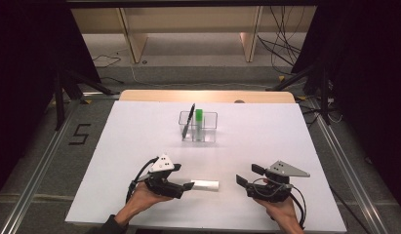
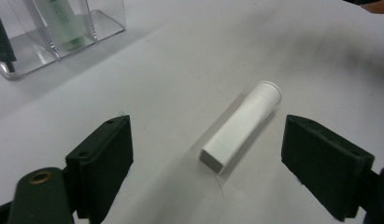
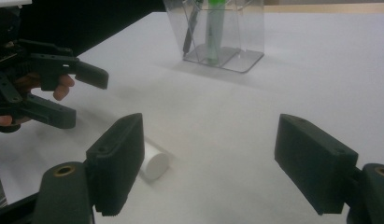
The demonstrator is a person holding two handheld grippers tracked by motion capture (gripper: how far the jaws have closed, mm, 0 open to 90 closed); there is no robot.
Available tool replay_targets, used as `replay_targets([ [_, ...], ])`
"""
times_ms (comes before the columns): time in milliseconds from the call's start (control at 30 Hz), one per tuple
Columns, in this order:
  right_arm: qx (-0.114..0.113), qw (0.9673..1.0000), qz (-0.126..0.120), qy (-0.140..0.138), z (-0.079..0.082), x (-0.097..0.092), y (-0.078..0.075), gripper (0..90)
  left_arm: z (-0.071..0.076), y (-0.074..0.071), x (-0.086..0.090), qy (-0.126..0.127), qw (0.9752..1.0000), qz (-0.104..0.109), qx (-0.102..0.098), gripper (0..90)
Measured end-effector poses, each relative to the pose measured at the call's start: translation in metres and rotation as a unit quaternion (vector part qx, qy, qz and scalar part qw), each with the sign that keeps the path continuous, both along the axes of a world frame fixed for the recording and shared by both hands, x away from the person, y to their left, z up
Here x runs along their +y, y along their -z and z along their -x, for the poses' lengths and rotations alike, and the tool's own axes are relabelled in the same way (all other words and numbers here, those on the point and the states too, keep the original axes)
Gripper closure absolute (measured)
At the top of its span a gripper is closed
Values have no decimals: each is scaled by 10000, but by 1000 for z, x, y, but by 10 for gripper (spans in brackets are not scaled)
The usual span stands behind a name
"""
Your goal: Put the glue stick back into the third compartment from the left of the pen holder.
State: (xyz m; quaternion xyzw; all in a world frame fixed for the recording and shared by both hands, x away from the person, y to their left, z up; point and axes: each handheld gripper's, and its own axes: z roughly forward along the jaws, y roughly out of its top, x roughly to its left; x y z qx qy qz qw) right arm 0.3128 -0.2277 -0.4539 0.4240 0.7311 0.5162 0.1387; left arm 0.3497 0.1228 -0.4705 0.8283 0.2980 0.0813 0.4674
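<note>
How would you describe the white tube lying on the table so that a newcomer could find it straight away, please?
Start at the white table and come toward its near edge, between the left gripper and the right gripper. There the white tube lies flat, one end squared and the other round with a rim. Unlike the green tube and dark pen, which stand in the clear organiser, it lies alone.

I see the tube point(image 1: 206, 185) lying on the bench point(image 1: 139, 131) between my left gripper point(image 1: 189, 185) and right gripper point(image 1: 243, 180); the organizer point(image 1: 198, 126) stands behind, holding a pen point(image 1: 189, 120) left of a marker point(image 1: 199, 124).
</note>
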Motion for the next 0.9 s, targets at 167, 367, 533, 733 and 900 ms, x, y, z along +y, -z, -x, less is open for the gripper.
replay_targets([
  [167, 66, 10000, -59, 2, 2, -3, 2, 250, -3, -2, -9, 146, 9998, -118, 8, 164],
  [367, 88, 9999, -70, 5, 5, -4, 3, 250, -7, -2, -21, 382, 9986, -373, 33, 170],
  [533, 84, 10000, -36, -1, 8, -5, 3, 250, -10, 1, -32, 629, 9956, -696, 57, 188],
  [733, 81, 10000, -22, 1, 10, -5, 3, 250, -15, -5, -42, 921, 9920, -861, 59, 242],
  [900, 87, 10000, -9, 11, 10, -4, 3, 251, -19, -10, -51, 1199, 9866, -1103, 75, 289],
])
